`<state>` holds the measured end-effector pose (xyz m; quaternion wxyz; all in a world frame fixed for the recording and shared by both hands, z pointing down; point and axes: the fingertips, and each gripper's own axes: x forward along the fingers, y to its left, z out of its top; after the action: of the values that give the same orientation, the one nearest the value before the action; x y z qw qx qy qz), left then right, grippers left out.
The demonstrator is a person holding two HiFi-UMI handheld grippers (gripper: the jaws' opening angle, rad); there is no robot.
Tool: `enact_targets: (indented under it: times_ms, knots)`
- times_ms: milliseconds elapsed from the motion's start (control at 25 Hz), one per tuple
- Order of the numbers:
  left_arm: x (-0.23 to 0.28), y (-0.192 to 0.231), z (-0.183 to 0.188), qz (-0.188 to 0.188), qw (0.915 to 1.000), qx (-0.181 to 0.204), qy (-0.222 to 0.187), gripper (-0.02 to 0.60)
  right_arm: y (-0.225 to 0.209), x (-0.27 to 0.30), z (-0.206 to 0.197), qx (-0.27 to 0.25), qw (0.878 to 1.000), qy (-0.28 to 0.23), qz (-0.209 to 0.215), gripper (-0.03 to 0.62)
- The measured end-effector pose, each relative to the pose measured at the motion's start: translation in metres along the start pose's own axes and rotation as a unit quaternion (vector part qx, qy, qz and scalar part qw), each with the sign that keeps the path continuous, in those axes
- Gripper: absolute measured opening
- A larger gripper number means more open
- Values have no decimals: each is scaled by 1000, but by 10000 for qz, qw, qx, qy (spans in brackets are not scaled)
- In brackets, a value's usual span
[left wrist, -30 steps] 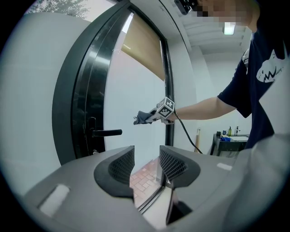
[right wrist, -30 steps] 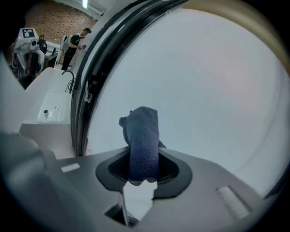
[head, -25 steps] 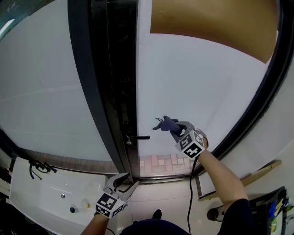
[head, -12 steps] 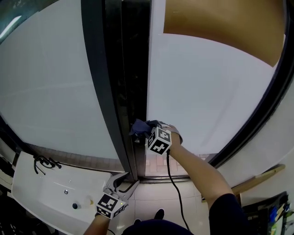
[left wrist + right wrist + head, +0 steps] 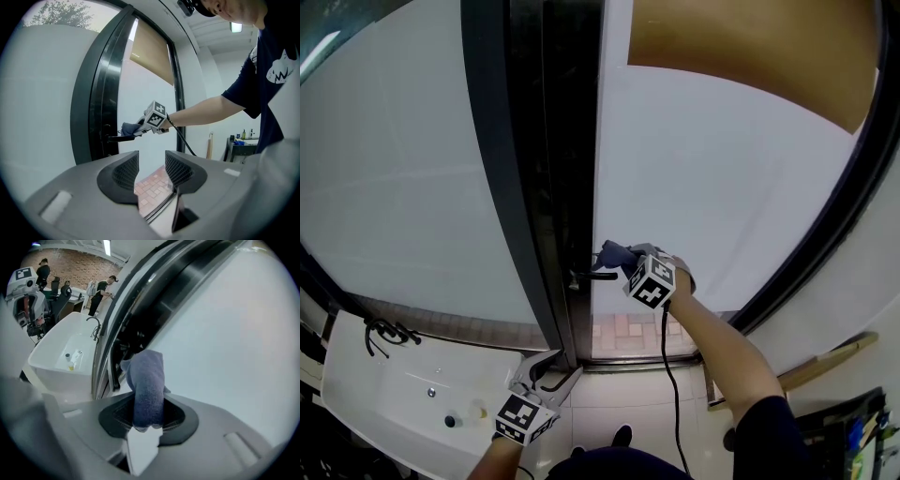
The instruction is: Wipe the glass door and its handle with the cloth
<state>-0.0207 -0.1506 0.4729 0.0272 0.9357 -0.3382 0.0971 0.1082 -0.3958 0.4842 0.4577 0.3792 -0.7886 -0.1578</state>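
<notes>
Now, in the head view, the right gripper [image 5: 625, 262] holds the blue cloth [image 5: 612, 252] at the dark handle [image 5: 591, 276] on the edge of the glass door [image 5: 722, 169], touching it or just above it. The left gripper [image 5: 549, 367] hangs low, well apart from the door. The left gripper view shows its jaws moderately apart with nothing between them. The right gripper view shows that gripper's jaws clamped on the cloth, whose free end droops toward the door frame [image 5: 140, 310]. The handle-wiping step seems to be in hand. The next move calls for rubbing the cloth along the handle with a firm pinch.
</notes>
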Motion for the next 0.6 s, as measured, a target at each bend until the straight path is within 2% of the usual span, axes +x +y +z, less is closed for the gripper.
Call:
enact_targets:
  times_ms: [320,600]
  knots:
    - [10,-12,3,-194,9998,69,35,169,-37,-30,-88,572,9965,473,-393,112]
    - [14,-20,3,-278,9995,108,51,169,-68,-60,-163,1044,9867,974,-780,112]
